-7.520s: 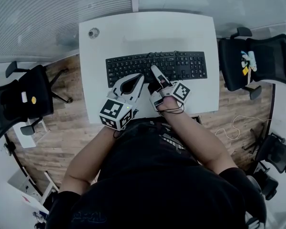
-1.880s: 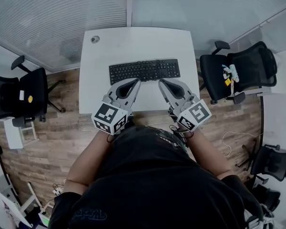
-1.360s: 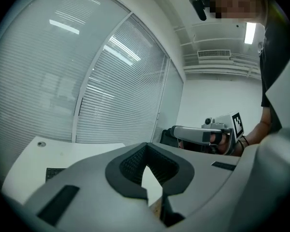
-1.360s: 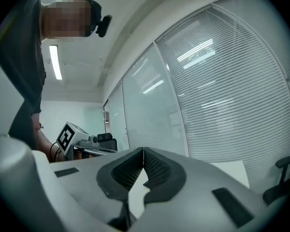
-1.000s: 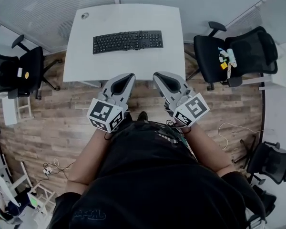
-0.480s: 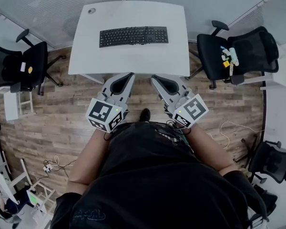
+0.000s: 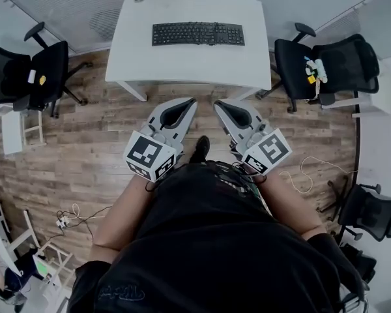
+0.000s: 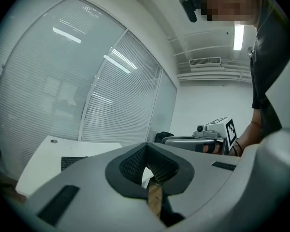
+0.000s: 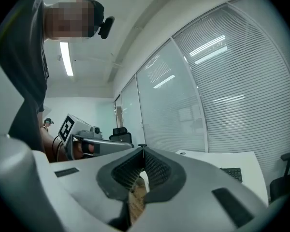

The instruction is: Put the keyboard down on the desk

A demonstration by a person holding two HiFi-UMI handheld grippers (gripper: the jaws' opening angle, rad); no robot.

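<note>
**Keyboard at rest on the counter; both grippers empty and well clear**

**Head view.** The keyboard [image 7: 198, 34] lies flat on the white counter [image 7: 189, 62], toward its far side and parallel to the long edge. Nothing touches it. The left gripper [image 7: 186, 103] and right gripper [image 7: 220, 105] are side by side over the wooden floor [image 7: 85, 142], well apart from the counter's near edge. Black office chairs [image 7: 326, 67] flank the counter.

**Left gripper view.** You see the jaws closed tip to tip, with only floor showing through the gap below the tips. A corner of the keyboard [image 8: 73, 162] shows on the counter [image 8: 50, 151] at lower left, well apart from the jaws.

**Right gripper view.** These jaws are likewise closed on nothing. The keyboard's end [image 9: 232, 173] appears at right on the counter [image 9: 217, 157], out of reach.

**Handling notes.** Judge the task as done: the keyboard sits level and fully supported. If you need to take hold of it:
- Treat it as a light, stiff plastic slab that will likely not sag.
- Expect smooth edges that may slip under a shallow pinch.
- Grip the frame at the two short ends, one gripper each, and keep it level.
- Avoid clamping on the keys, which yield and could pop off.
- No cable is visible, so check for one before lifting.
</note>
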